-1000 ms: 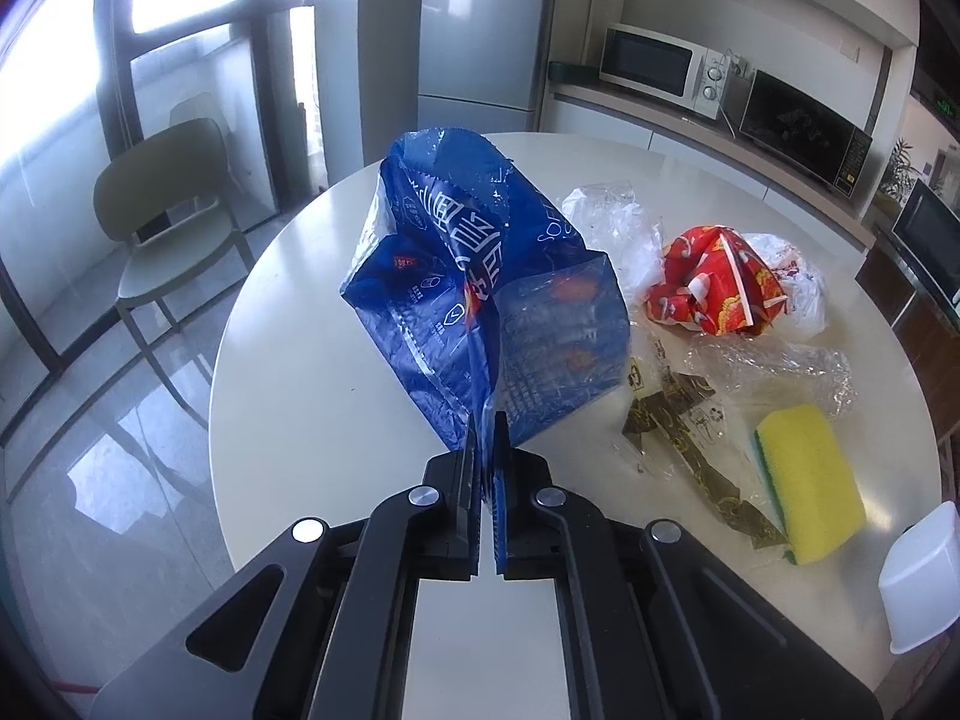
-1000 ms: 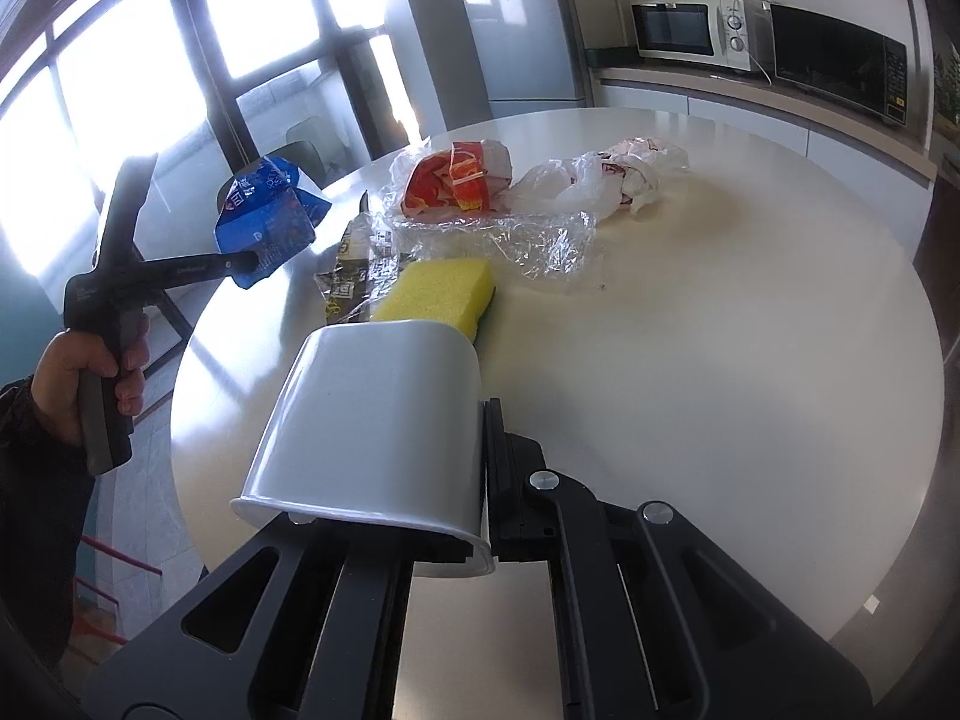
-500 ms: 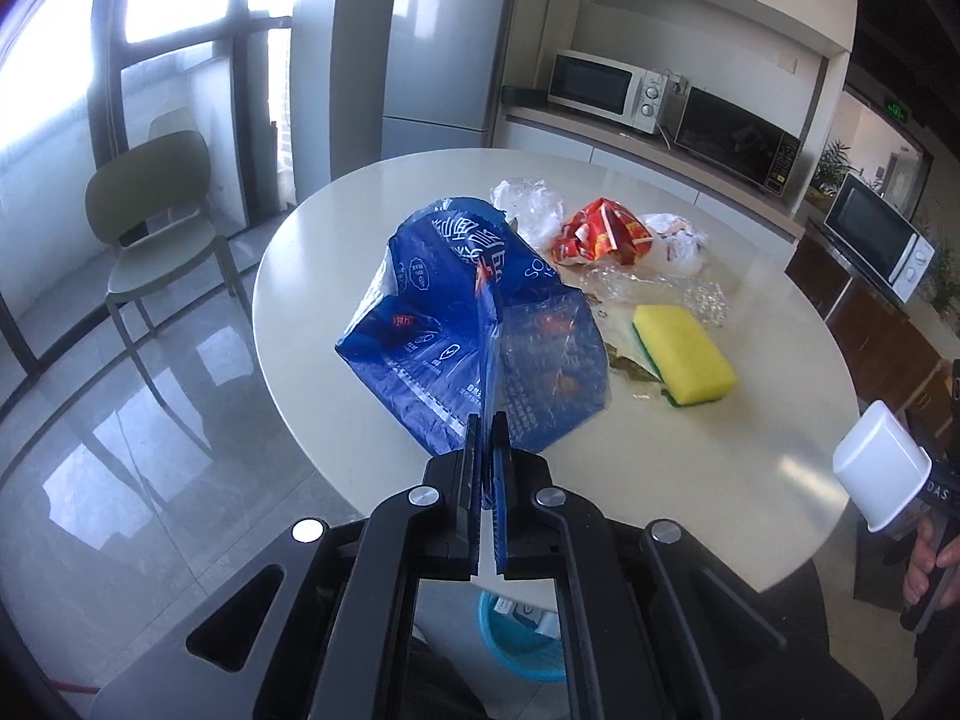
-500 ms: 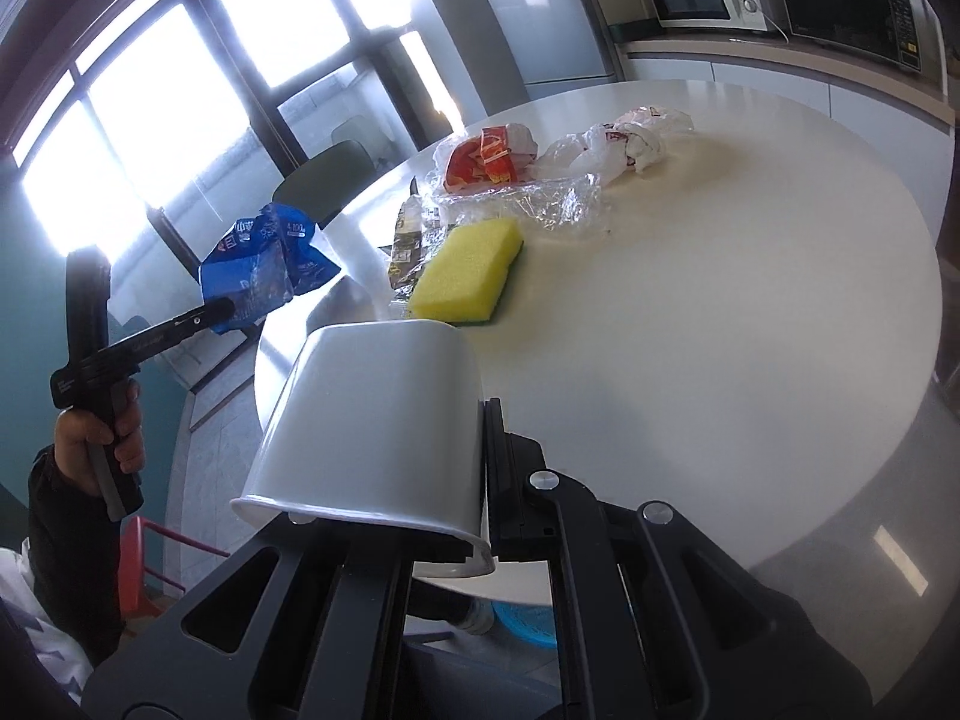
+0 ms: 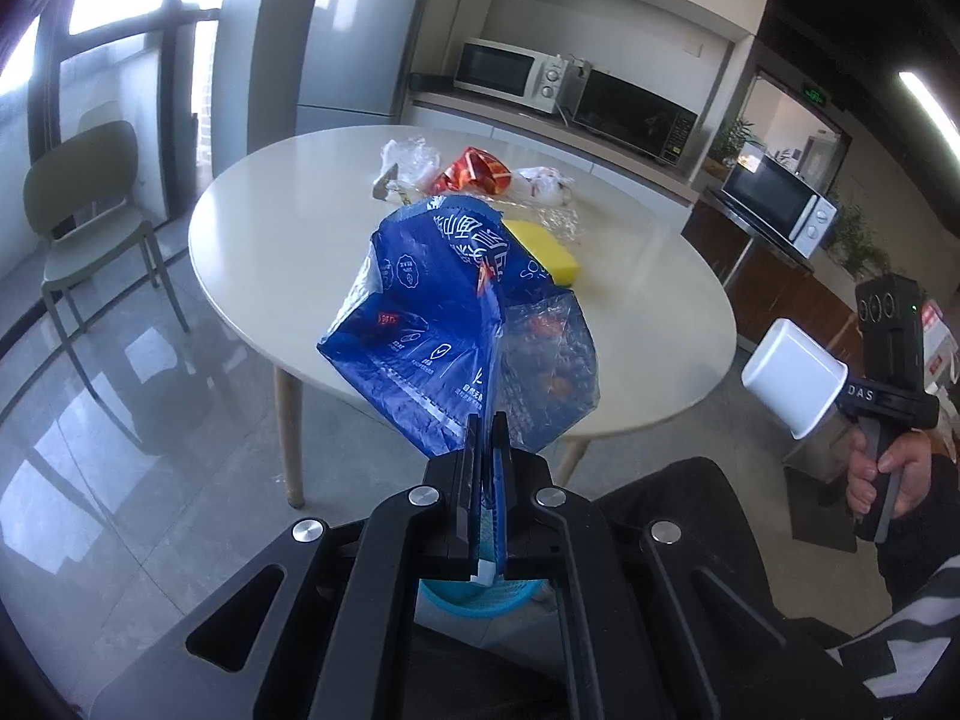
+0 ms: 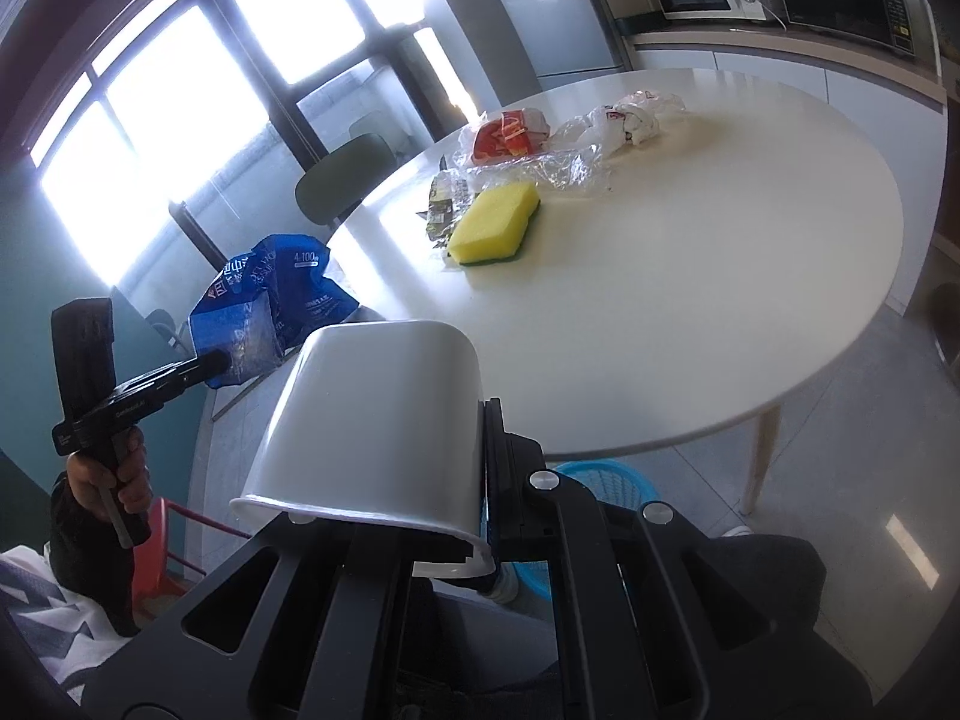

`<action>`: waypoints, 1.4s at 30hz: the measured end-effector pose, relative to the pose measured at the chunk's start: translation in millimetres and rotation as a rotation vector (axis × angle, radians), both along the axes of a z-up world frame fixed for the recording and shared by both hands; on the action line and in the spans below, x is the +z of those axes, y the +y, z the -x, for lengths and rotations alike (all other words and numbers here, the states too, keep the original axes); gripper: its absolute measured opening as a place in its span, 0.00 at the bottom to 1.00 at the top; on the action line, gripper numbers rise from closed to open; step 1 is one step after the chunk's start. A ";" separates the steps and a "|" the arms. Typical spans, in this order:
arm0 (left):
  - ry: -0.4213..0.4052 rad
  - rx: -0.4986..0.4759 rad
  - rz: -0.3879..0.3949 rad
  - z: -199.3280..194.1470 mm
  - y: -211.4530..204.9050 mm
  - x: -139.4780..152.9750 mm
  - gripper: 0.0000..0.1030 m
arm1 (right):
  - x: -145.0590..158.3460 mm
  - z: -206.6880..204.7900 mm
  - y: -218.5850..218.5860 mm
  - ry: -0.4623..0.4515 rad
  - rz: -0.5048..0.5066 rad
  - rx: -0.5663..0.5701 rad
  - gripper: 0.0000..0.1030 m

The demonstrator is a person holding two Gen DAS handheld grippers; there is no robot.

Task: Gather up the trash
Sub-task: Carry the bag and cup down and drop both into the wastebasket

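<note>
My left gripper [image 5: 487, 420] is shut on a crumpled blue plastic bag [image 5: 444, 312] and holds it in the air in front of the round white table [image 5: 288, 228]; the bag also shows in the right wrist view [image 6: 270, 294]. My right gripper [image 6: 480, 414] is shut on the wall of a white plastic cup [image 6: 378, 420], held off the table; the cup also shows in the left wrist view [image 5: 792, 378]. A blue trash basket [image 5: 474, 594] stands on the floor below my left gripper, mostly hidden; it also shows in the right wrist view [image 6: 606, 480].
On the table lie a yellow sponge [image 6: 495, 222], a red wrapper [image 6: 510, 132], clear film [image 6: 552, 165], a white plastic bag [image 6: 630, 117] and a dark wrapper [image 6: 444, 210]. A green chair [image 5: 90, 210] stands at the left. Microwaves [image 5: 510, 75] sit on the counter.
Both grippers have pulled back from the table with the blue bag and the white cup. The table now looks farther away and the blue basket has come into view below.
</note>
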State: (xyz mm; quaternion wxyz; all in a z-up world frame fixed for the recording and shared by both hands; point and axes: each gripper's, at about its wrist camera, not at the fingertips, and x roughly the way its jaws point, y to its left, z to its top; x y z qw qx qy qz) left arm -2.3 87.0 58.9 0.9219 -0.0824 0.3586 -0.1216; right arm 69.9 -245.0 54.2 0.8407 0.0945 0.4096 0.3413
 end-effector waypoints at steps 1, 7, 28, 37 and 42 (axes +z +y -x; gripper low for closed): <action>0.003 -0.019 0.012 6.5 -2.1 -2.2 0.02 | -2.1 4.3 0.4 0.009 -0.004 0.012 0.02; 0.038 -0.138 0.041 47.3 -14.7 -18.4 0.02 | -19.8 25.6 5.8 0.052 -0.009 0.068 0.02; 0.324 -0.217 0.155 -1.3 -54.0 -147.1 0.02 | -156.1 8.0 44.7 0.329 0.058 0.087 0.02; 0.500 -0.202 0.183 -69.8 -62.4 -212.0 0.02 | -233.2 -41.7 42.9 0.526 0.072 -0.012 0.02; 0.639 -0.127 0.231 -107.8 -62.7 -259.5 0.02 | -278.7 -67.5 49.6 0.610 0.133 -0.075 0.02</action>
